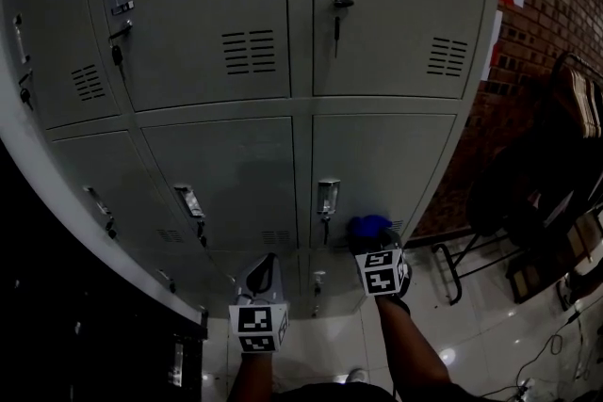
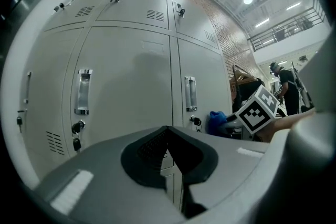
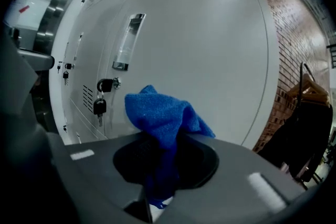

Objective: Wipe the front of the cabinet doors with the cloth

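A grey locker cabinet fills the head view; its lower right door (image 1: 386, 155) carries a chrome handle (image 1: 328, 198) with a key under it. My right gripper (image 1: 373, 242) is shut on a bunched blue cloth (image 1: 368, 226) held at that door's bottom, right of the handle. In the right gripper view the cloth (image 3: 157, 115) sticks out of the right gripper (image 3: 163, 150) close to the door (image 3: 210, 60); whether it touches is unclear. My left gripper (image 1: 265, 270) hangs lower left, off the doors, shut and empty (image 2: 167, 138). From the left gripper view the cloth (image 2: 216, 122) shows at right.
A brick wall (image 1: 556, 5) stands right of the cabinet. Dark clothing on a folding rack (image 1: 537, 193) and cables on the shiny floor (image 1: 490, 334) lie at the right. A dark unit (image 1: 57, 315) sits at lower left. A person (image 2: 286, 78) stands far off.
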Motion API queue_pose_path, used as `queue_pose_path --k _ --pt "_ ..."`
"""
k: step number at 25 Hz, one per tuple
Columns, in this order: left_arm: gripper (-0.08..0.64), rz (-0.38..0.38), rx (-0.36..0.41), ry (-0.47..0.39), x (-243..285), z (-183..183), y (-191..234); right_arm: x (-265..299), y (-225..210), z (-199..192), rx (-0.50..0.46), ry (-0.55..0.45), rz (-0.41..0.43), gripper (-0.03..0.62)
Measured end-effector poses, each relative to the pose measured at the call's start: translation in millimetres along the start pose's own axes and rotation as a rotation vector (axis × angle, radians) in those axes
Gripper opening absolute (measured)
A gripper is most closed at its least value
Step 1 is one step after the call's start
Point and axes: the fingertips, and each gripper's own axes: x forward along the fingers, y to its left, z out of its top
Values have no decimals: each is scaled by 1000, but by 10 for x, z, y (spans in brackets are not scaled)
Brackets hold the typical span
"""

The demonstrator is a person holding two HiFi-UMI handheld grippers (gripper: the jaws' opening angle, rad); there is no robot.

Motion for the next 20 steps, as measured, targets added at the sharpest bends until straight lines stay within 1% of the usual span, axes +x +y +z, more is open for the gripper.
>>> queue_pose_path --k 3,6,11,15,20 --pt "11 6 -7 -7 -42 23 41 -5 162 96 19 -22 50 61" --pt "11 14 -5 -13 -66 42 87 14 320 158 14 -35 96 61" --pt "11 28 -2 -19 -121 64 126 37 642 284 -32 -58 164 60" --pt "11 37 5 -27 -170 101 155 68 863 361 -75 -59 190 58" --pt "11 45 7 -32 -211 126 179 79 931 357 -70 -63 214 58"
